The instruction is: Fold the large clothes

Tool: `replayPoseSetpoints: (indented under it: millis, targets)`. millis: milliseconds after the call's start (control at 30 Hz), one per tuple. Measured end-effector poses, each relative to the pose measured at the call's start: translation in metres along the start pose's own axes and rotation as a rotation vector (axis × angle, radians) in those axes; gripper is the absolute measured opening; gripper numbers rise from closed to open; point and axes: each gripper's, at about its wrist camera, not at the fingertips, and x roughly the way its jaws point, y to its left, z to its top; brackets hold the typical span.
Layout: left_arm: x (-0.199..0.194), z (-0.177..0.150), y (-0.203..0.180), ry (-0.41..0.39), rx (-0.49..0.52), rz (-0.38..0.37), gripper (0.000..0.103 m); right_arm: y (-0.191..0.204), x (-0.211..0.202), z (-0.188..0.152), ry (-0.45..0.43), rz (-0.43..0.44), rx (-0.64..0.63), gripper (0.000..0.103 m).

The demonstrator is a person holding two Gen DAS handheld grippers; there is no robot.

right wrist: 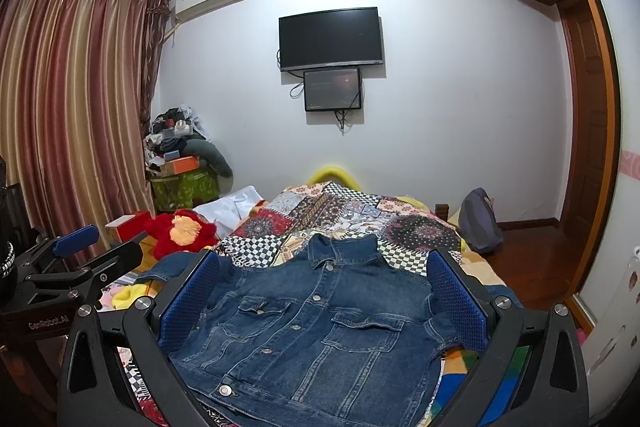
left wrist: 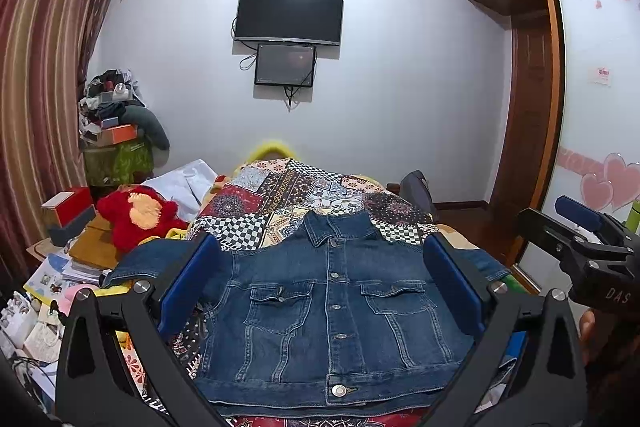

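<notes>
Both the left gripper point(left wrist: 320, 291) and right gripper point(right wrist: 324, 303) hang spread wide, grasping nothing. Just ahead and below them the jacket point(left wrist: 332, 311) lies flat on the quilt point(left wrist: 296, 195), buttoned, sleeves out. Folding looks unstarted; every fold remains.

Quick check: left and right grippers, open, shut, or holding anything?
Left gripper: open, holding nothing, above the denim jacket.
Right gripper: open, holding nothing.

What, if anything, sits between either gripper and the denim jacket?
Nothing visible. The jacket lies flat and buttoned on the quilt, in plain view between the open fingers of the left gripper and the right gripper. The red plush lies off to the left.
</notes>
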Motion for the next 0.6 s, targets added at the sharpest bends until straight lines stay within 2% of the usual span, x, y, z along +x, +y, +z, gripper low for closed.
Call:
replayPoseSetpoints:
  millis: [600]
  targets:
    - [-0.0021, 0.0021, -0.0051, -0.013, 0.021, -0.01, 0.103, -0.0026, 0.0002, 0.0011, -0.001, 0.0, 0.001, 0.103]
